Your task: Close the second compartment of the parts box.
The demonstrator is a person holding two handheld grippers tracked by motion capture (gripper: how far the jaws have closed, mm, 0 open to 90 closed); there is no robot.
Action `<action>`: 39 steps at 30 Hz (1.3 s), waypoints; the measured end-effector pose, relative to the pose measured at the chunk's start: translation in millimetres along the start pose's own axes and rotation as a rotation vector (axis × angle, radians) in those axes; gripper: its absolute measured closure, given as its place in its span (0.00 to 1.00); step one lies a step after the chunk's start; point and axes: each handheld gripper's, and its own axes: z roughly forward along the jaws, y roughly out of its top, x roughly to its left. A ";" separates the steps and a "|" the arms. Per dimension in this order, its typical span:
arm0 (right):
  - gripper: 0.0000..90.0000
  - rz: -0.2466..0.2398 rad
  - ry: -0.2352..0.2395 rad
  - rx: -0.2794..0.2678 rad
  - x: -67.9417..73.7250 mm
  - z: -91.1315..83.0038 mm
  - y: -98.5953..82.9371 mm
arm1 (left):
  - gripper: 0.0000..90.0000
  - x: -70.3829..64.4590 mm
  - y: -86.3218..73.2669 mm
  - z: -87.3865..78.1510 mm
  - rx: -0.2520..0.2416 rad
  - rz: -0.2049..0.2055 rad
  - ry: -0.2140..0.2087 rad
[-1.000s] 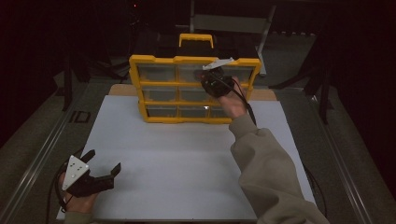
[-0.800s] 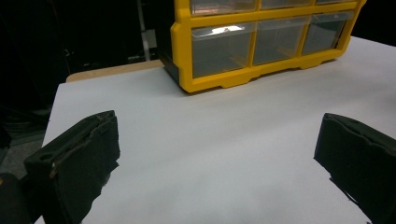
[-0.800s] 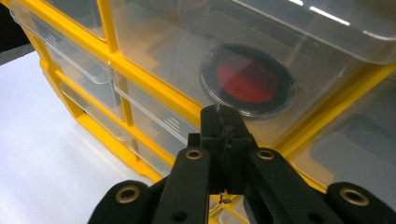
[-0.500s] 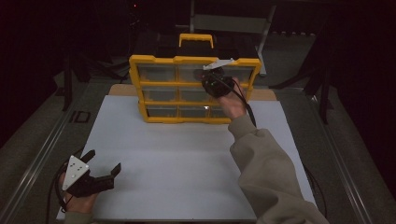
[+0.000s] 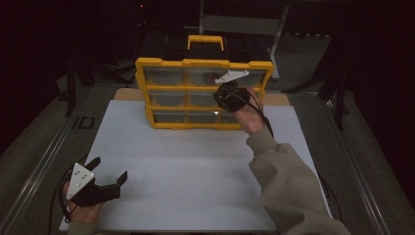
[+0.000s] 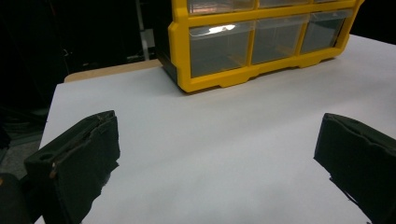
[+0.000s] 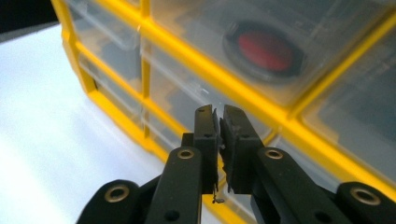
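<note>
while the left gripper [image 5: 105,178] rests wide open and empty on the white table [image 5: 195,166], the right gripper [image 7: 218,122] is nearly closed, empty, against the yellow drawer organizer [image 5: 203,93].

Yellow drawer cabinet [image 5: 161,123] upright, clear drawers closed.

Black two-jaw claws [image 5: 105,176], grey 3-cornered top plates, brass-ringed screw holes, black trailing cable; khaki sleeve [image 5: 286,181] on right arm.
</note>
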 end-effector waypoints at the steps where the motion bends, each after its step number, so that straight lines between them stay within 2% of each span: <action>1: 0.91 -0.006 0.004 0.004 1.2 -2.0 -3.7 | 0.01 -0.1 0.0 -0.1 0.000 -0.001 0.000; 5: 0.82 -0.033 0.024 0.021 4.9 -8.4 -18.2 | 0.01 0.0 -0.1 -0.3 -0.001 -0.002 0.001; 10: 0.70 -0.014 0.049 0.029 6.8 -20.6 -36.4 | 0.01 -0.8 0.0 0.3 0.000 0.000 0.000; 18: 0.45 -0.008 0.089 -0.045 16.5 -46.5 -61.6 | 0.01 -0.5 0.1 -0.3 -0.002 -0.002 0.003; 21: 0.35 -0.004 0.076 -0.056 23.7 -53.1 -70.8 | 0.01 -0.6 0.1 -0.1 -0.002 -0.004 0.002; 23: 0.27 0.004 0.050 -0.062 28.8 -57.3 -77.0 | 0.01 -0.4 0.2 -0.8 -0.006 -0.005 0.002; 29: 0.18 0.030 0.030 -0.099 35.4 -69.2 -99.3 | 0.01 1.3 -0.5 -2.5 -0.006 -0.010 0.007; 34: 0.15 0.030 -0.008 -0.137 35.8 -74.7 -121.5 | 0.01 0.7 -0.7 -2.7 -0.008 -0.015 0.007; 37: 0.15 0.012 -0.037 -0.143 35.8 -74.4 -136.3 | 0.01 0.3 -0.6 -2.7 -0.007 -0.016 0.007; 39: 0.15 0.026 -0.044 -0.143 35.6 -73.5 -146.8 | 0.01 -0.1 -0.6 -2.4 -0.007 -0.015 0.007</action>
